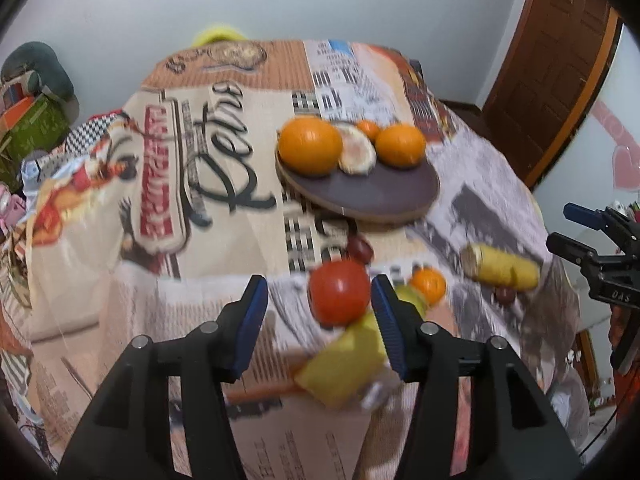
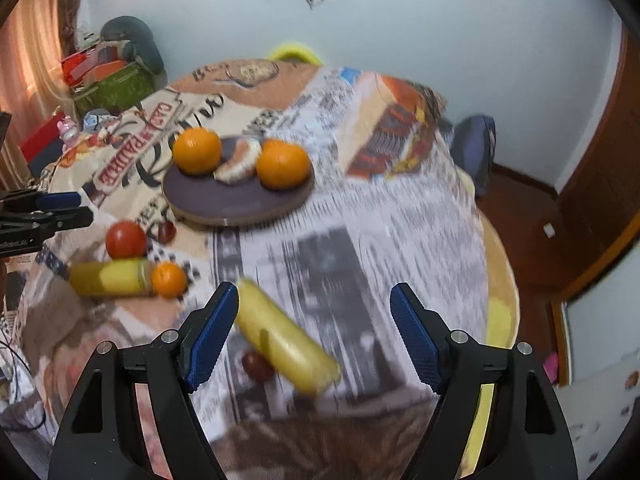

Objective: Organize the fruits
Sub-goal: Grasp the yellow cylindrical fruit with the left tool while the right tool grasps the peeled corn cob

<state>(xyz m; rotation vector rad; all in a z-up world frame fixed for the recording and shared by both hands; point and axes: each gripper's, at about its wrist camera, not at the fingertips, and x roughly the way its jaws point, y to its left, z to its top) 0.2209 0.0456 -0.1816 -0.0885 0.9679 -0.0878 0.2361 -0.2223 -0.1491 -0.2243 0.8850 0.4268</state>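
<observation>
Red and round, a tomato (image 1: 339, 292) lies on the printed tablecloth (image 1: 224, 296) between the fingers of the left gripper (image 1: 320, 322), close against the right-hand finger; whether it touches that pad cannot be told through the blur. Just nearer than the tomato, also inside the gap, lies a yellow banana piece (image 1: 344, 364). Beyond the right finger sit a small orange (image 1: 428, 285) and a greenish-yellow fruit (image 1: 412, 300) side by side. A dark red cherry (image 1: 360, 249) lies just ahead of the tomato.

Farther ahead of the left fingers stands a round dark plate (image 1: 360, 196) with a pale rim. It holds two large oranges (image 1: 310, 145), one at each side, with a peeled orange piece (image 1: 356, 154) between them and a smaller orange (image 1: 368, 129) behind.

Off to the right of the left fingers lies a second yellow banana (image 1: 500, 267) with another dark cherry (image 1: 505, 295) beside it. In the right wrist view this banana (image 2: 286, 346) lies slantwise between the fingers of the right gripper (image 2: 314, 336), nearer the left-hand finger, the cherry (image 2: 258, 365) tucked against it.

The left gripper's jaws stand moderately open and grip nothing. The right gripper's jaws stand wide apart, closed on nothing.
</observation>
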